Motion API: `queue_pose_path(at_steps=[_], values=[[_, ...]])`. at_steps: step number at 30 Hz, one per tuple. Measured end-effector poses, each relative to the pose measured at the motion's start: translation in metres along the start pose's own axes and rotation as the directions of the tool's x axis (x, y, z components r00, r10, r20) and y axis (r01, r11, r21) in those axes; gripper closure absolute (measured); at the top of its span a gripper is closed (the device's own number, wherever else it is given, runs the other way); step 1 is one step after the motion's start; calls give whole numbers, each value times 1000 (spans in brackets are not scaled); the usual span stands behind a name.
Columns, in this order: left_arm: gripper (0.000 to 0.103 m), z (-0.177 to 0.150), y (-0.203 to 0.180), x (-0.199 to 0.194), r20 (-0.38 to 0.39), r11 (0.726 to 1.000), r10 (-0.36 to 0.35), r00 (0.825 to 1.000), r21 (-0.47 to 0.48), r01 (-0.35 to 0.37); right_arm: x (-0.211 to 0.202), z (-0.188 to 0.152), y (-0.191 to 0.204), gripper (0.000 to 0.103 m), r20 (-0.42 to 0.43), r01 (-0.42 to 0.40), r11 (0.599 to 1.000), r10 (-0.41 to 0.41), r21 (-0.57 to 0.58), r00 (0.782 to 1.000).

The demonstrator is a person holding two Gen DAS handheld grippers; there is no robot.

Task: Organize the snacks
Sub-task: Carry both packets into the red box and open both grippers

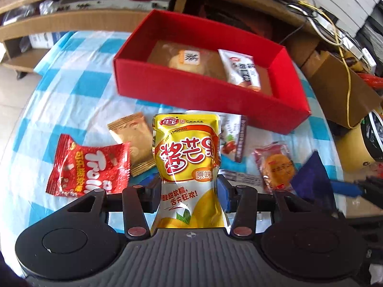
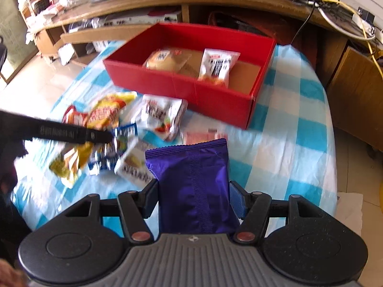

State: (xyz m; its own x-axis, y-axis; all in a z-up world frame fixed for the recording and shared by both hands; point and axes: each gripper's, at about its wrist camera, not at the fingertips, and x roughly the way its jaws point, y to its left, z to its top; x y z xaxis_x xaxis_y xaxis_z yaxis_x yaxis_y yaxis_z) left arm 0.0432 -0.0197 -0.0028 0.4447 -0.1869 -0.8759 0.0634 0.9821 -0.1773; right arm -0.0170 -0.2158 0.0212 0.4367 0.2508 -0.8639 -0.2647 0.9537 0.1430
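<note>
My left gripper (image 1: 189, 181) is shut on a yellow mango pouch (image 1: 186, 148), which it holds upright above the checked tablecloth (image 1: 71, 91). My right gripper (image 2: 194, 186) is shut on a purple packet (image 2: 191, 167), also lifted off the cloth. Beyond both stands the open red box (image 1: 191, 95) (image 2: 179, 86); a wrapped bun (image 1: 186, 59) and a white packet (image 1: 241, 71) lie inside it. In the right wrist view the left gripper's black finger (image 2: 71, 134) shows at the left, with the blurred yellow pouch (image 2: 105, 114) behind it.
Loose snacks lie on the cloth: a red Trolli bag (image 1: 88, 167), a gold-brown packet (image 1: 134, 141), an orange biscuit packet (image 1: 277, 165), a white packet (image 2: 162, 117). A wooden shelf unit (image 1: 71, 24) stands behind the table, with cardboard boxes (image 1: 335, 83) and cables at the right.
</note>
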Motion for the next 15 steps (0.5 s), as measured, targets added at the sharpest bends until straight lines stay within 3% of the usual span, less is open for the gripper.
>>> queue_pose_path(at_steps=[15], values=[[49, 23, -20, -8, 91, 997, 13, 996, 75, -20, 3, 54, 2, 26, 99, 40, 996, -48, 81, 994]])
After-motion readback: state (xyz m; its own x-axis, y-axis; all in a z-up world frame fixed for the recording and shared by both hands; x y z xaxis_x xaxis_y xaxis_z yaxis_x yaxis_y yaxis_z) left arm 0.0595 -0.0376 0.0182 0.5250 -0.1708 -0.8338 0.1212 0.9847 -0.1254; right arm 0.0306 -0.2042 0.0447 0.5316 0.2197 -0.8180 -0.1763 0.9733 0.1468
